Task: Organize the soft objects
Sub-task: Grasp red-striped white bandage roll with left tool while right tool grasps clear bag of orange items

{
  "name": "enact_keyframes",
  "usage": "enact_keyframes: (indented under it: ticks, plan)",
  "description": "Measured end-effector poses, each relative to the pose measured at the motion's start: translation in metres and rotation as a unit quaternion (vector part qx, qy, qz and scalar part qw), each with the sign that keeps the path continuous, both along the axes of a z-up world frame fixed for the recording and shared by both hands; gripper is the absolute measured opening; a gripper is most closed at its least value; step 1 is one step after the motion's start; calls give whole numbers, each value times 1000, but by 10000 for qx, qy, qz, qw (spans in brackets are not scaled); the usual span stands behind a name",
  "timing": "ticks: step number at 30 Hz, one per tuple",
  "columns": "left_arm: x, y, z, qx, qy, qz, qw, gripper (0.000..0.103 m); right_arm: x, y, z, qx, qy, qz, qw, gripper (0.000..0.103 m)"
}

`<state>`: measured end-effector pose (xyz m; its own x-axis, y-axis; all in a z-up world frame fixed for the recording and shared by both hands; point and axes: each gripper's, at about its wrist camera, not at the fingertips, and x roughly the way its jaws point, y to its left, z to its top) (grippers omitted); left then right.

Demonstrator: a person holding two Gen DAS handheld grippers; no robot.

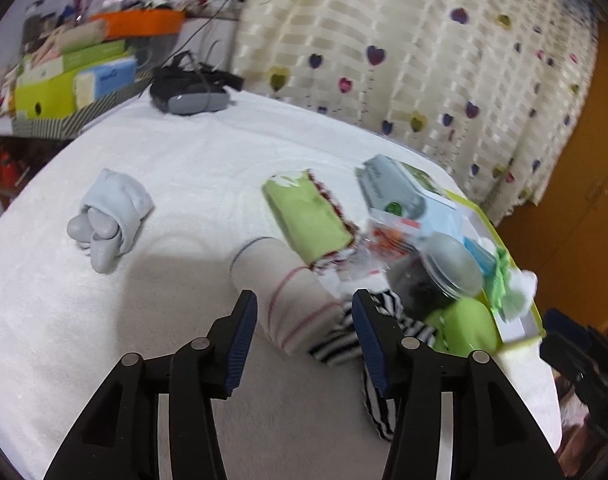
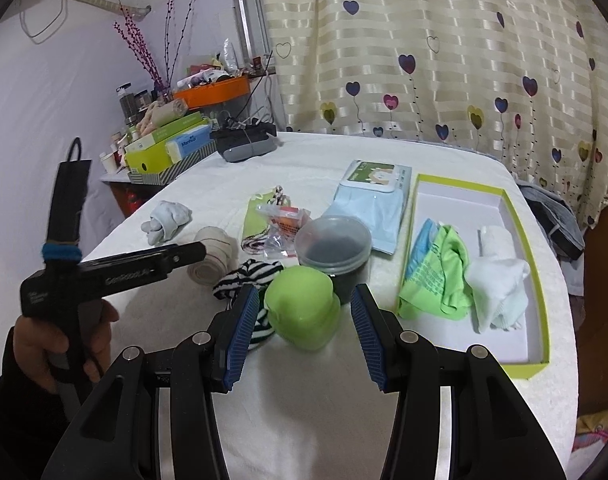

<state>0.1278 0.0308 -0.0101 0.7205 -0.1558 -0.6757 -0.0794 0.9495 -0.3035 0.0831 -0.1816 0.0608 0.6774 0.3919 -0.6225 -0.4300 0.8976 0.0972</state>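
My left gripper [image 1: 304, 316] is open, its jaws either side of a rolled cream sock [image 1: 287, 292] and a striped black-and-white sock [image 1: 344, 336]. My right gripper [image 2: 304, 312] is open around a green round soft object [image 2: 301, 312], not gripping it. The striped sock [image 2: 243, 276] and cream roll [image 2: 211, 256] lie just beyond it. A grey-white sock bundle [image 1: 107, 220] lies alone at the left. A green cloth [image 1: 308, 220] lies further in. A yellow-green box [image 2: 532, 240] holds a green cloth [image 2: 436, 276] and white socks [image 2: 496, 276].
A lidded dark jar [image 2: 334, 244], a wipes pack [image 2: 372, 200] and a snack wrapper [image 2: 281, 224] crowd the table's middle. A black headset [image 2: 245, 142] lies at the back. A cluttered shelf [image 2: 163, 148] stands to the left, a heart-print curtain [image 2: 444, 60] behind.
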Motion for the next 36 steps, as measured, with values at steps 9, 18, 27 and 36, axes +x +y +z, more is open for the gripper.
enact_keyframes:
  ticks: [9, 18, 27, 36]
  plan:
    - [30, 4, -18, -326, 313, 249, 9987, 55, 20, 12, -1, -103, 28, 118, 9999, 49]
    - [34, 7, -20, -305, 286, 188, 9989, 51, 61, 52, 1, -677, -93, 604, 9958, 49]
    - [28, 18, -15, -470, 121, 205, 9986, 45, 100, 87, -19, -1460, 26, 1136, 9827, 49]
    - [31, 24, -18, -568, 64, 156, 9982, 45, 125, 111, -34, -2213, 249, 1528, 9628, 49]
